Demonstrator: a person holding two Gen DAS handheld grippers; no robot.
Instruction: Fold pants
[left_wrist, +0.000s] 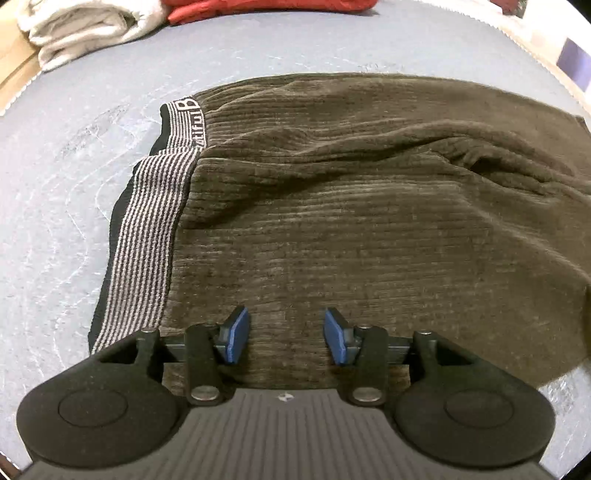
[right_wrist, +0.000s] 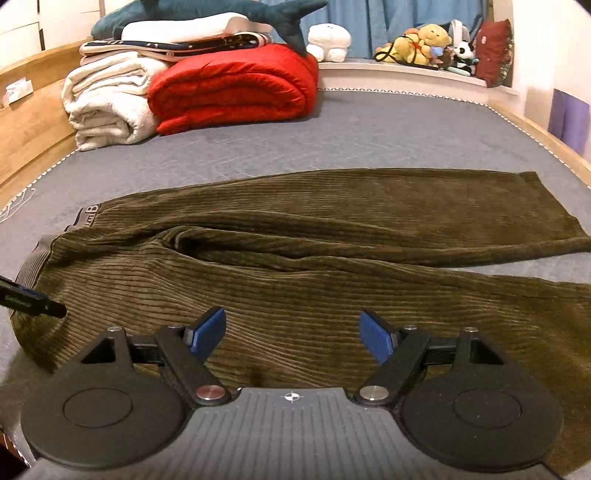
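So the olive corduroy pants (right_wrist: 314, 258) are lying flat across the grey bed (right_wrist: 369, 129), with everything else placed relative to them: folded red blanket (right_wrist: 236, 88) and white towels (right_wrist: 107, 107) well beyond them at the head end, stuffed toys on the ledge further back. Both legs run out to my right, one partly overlapping the other, with a ridge of bunched fabric between them.

My right gripper (right_wrist: 293, 338) hovers over the near leg, pads wide apart, holding nothing. My left gripper (left_wrist: 287, 336) is over the hip area just beside the striped waistband (left_wrist: 147, 236), pads apart too, nothing pinched.

My guess at doing this well: grab the near edge at the waist and mid-leg, pinch both layers, lift together and lay the near leg squarely onto the far one. I'd smooth that ridge first or it'll get folded in.

Writing: the waistband reads "...tiful B"; rest is hidden.
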